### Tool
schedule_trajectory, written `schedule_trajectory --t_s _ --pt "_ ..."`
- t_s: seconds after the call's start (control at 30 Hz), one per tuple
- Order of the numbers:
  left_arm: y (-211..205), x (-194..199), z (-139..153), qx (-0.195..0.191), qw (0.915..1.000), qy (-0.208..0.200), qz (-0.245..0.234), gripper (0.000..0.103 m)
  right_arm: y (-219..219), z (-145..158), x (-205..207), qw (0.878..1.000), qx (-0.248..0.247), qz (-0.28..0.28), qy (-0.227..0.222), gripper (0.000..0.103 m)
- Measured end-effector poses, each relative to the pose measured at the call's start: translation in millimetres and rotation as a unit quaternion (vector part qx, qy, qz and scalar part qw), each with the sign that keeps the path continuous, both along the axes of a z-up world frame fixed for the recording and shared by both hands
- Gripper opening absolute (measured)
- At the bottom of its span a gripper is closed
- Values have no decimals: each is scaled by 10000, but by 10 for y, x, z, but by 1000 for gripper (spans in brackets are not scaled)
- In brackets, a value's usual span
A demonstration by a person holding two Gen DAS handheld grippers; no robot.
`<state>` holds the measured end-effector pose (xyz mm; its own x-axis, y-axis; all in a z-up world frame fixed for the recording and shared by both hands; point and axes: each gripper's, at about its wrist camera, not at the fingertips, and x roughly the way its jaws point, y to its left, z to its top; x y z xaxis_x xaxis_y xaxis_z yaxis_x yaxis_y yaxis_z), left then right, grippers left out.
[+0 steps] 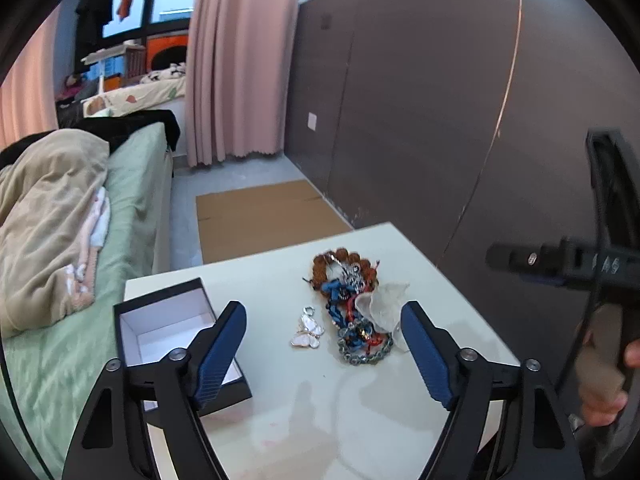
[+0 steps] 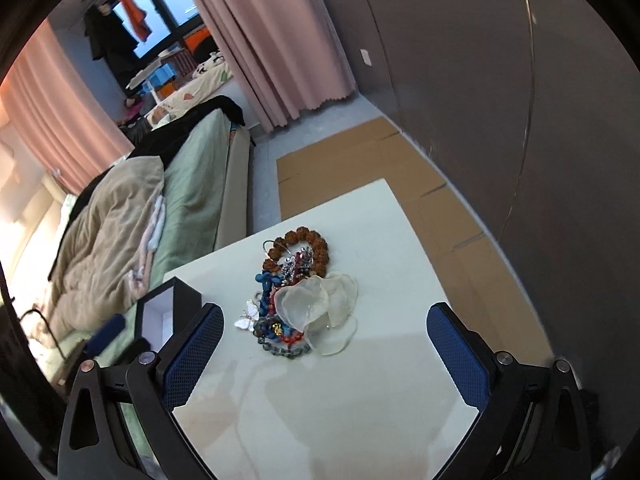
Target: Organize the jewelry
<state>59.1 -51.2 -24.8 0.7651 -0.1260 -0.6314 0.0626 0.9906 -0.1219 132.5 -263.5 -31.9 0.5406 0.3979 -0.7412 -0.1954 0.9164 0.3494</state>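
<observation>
Blue-padded and spread wide with nothing between them, the left gripper [image 1: 322,350] and right gripper [image 2: 324,354] hover before the tangled jewelry pile [image 1: 351,306] mid-table, beside the open black box [image 1: 176,336]; sorting seems unstarted, so next comes pinching one piece free.

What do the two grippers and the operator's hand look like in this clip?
Both the left gripper and right gripper have black angular linkage arms with silver pivot screws and blue ribbed finger pads. In the left view the right tool shows a black barrel and curved frame, gripped by a bare hand. No cables visible.
</observation>
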Motion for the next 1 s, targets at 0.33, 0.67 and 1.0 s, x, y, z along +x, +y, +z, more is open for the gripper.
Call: schedule_trajectory --t_s 0.33,0.67,1.0 --pt "-170 296 -368 90 9977 614 -260 50 -111 -83 159 9995 145 -94 274 102" --pt "-275 541 -672 175 9936 1038 -402 46 -105 -201 323 9982 211 -199 531 96" --pt "-273 776 -913 -56 9888 1410 -492 37 -31 -350 484 9961 254 -181 826 92"
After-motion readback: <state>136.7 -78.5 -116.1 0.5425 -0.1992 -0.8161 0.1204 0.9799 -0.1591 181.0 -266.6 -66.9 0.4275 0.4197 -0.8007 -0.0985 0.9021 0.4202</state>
